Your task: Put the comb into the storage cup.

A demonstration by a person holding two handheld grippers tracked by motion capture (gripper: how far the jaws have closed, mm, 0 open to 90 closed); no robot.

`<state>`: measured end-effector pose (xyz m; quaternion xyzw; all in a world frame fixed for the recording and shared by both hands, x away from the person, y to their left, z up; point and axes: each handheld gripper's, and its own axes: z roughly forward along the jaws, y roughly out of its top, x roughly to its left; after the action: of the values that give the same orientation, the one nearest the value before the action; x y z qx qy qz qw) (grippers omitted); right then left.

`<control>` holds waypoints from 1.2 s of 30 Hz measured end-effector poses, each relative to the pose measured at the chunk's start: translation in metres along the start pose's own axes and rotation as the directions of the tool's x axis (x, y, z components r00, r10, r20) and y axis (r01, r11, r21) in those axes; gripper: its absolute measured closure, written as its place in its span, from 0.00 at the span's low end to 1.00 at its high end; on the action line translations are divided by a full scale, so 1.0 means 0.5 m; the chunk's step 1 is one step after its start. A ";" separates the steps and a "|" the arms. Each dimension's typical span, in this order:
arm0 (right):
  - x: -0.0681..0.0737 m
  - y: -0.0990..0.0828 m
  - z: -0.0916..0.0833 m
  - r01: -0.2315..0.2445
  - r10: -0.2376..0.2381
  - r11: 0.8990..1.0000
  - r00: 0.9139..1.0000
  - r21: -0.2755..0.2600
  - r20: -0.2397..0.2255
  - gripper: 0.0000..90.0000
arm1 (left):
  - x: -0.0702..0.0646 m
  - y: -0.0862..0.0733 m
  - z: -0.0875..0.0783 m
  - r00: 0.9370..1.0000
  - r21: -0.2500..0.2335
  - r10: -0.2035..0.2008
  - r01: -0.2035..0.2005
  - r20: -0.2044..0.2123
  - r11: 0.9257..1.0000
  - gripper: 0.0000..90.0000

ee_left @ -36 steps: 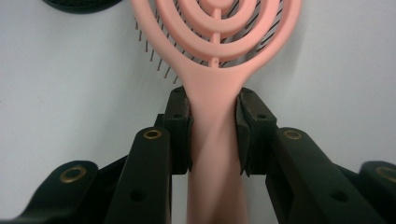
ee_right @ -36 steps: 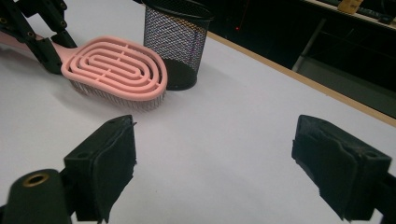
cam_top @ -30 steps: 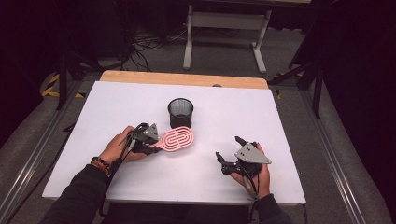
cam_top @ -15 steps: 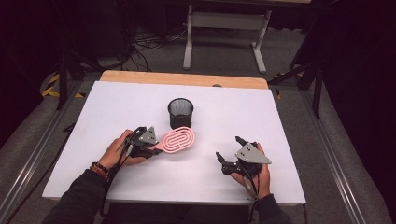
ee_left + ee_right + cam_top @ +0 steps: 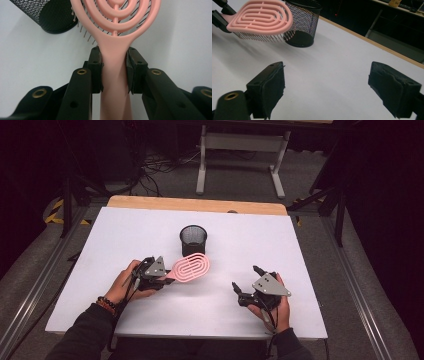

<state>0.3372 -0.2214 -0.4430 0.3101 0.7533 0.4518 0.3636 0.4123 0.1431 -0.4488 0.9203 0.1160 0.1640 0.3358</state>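
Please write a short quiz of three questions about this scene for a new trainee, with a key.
1. True or false: the left gripper is shut on the handle of the pink hairbrush.
2. Which is right about the right gripper? A: open, holding nothing. B: shut on the black mesh cup.
3. Does the hairbrush lie on the white table or is it held above it?

Key
1. True.
2. A.
3. Held above it, bristles down, near the mesh cup.
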 end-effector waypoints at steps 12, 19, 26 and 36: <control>0.001 0.000 0.001 0.002 -0.002 1.000 1.000 -0.002 0.001 0.15 | -0.001 0.000 -0.010 1.000 -0.065 -0.009 0.007 -0.028 0.998 0.77; 0.001 -0.001 0.002 0.003 -0.003 1.000 1.000 -0.001 -0.003 0.15 | -0.002 0.000 -0.014 0.999 -0.087 -0.013 0.010 -0.037 0.996 0.77; 0.001 -0.002 0.003 0.001 -0.001 1.000 1.000 0.000 -0.004 0.15 | -0.001 -0.001 -0.021 0.999 -0.114 -0.018 0.013 -0.047 0.993 0.77; 0.001 -0.002 0.002 0.001 -0.001 1.000 1.000 0.002 -0.004 0.15 | -0.003 0.000 -0.025 0.997 -0.138 -0.024 0.014 -0.073 0.990 0.77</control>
<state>0.3377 -0.2208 -0.4445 0.3091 0.7548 0.4513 0.3622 0.4063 0.1497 -0.4401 0.8871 0.1254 0.2025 0.3955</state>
